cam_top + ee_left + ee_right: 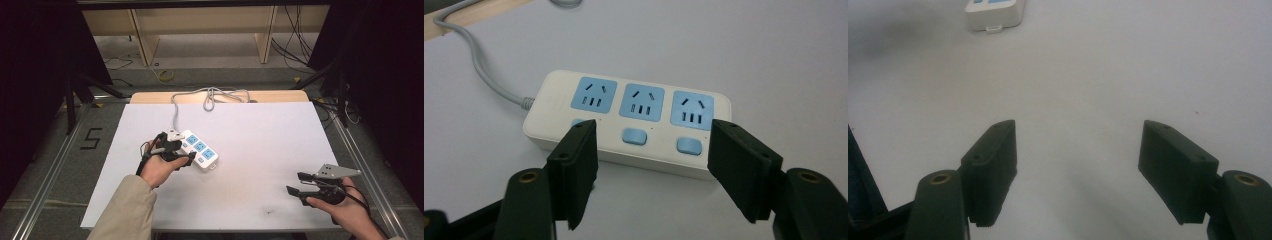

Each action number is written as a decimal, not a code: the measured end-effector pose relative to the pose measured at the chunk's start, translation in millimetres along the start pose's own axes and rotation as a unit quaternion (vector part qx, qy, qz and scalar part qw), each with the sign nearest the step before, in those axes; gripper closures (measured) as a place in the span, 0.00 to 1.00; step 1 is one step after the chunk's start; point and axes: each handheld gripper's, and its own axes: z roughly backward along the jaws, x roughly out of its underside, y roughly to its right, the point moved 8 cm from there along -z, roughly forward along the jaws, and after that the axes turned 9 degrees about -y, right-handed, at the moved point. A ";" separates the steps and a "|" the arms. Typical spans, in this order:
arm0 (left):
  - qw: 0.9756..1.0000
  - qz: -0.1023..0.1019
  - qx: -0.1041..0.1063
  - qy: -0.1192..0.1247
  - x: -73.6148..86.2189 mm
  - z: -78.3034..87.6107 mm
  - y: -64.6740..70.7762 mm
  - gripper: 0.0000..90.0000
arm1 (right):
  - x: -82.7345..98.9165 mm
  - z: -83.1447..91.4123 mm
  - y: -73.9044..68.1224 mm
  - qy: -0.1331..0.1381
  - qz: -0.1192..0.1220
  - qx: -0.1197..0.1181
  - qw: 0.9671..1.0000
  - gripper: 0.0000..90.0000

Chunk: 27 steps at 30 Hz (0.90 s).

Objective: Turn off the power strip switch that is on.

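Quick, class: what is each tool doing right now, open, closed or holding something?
Left tool: open, holding nothing, at the power strip.
Right tool: open, holding nothing.

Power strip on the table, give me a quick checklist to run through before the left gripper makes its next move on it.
1. Left gripper jaws open: ok, they stand wide with nothing pressed between them.
2. Power strip lies flat, sockets up: ok.
3. Jaws lined up with the strip: ok, it sits just beyond the pads, one pad near each end of its long side.
4. Sockets free of plugs: ok, all three blue faces are bare.
5. Grey cord free of the jaws: ok, it runs off towards the far edge of the table.
6. Right gripper out of the way: ok, open and resting well off to the side.
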 end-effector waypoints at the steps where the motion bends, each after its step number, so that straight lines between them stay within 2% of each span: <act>1: 1.000 0.001 0.003 0.003 0.6 0.3 0.6 0.39 | 0.0 -0.1 0.0 0.000 0.000 0.000 1.000 0.36; 4: 1.000 -0.001 0.015 0.006 3.0 1.8 2.0 0.38 | -0.2 0.1 -0.1 0.001 0.000 -0.001 1.000 0.35; 6: 1.000 0.008 0.027 0.013 3.3 3.3 3.6 0.38 | -0.4 -0.1 -0.3 0.001 0.001 -0.001 1.000 0.35; 12: 0.999 0.004 0.026 0.019 5.1 6.3 6.2 0.36 | -1.0 -0.3 -1.0 0.002 0.000 -0.003 1.000 0.35; 14: 1.000 -0.004 0.025 0.018 6.6 6.9 7.7 0.34 | -1.4 -0.8 -1.1 0.002 0.001 -0.003 1.000 0.35; 17: 1.000 -0.017 0.012 0.012 9.2 7.4 7.8 0.33 | -1.5 -1.0 -1.2 0.000 0.002 -0.004 1.000 0.35; 27: 1.000 -0.014 0.010 0.019 13.1 12.1 8.4 0.28 | -2.1 -1.5 -2.1 0.002 0.001 -0.007 1.000 0.36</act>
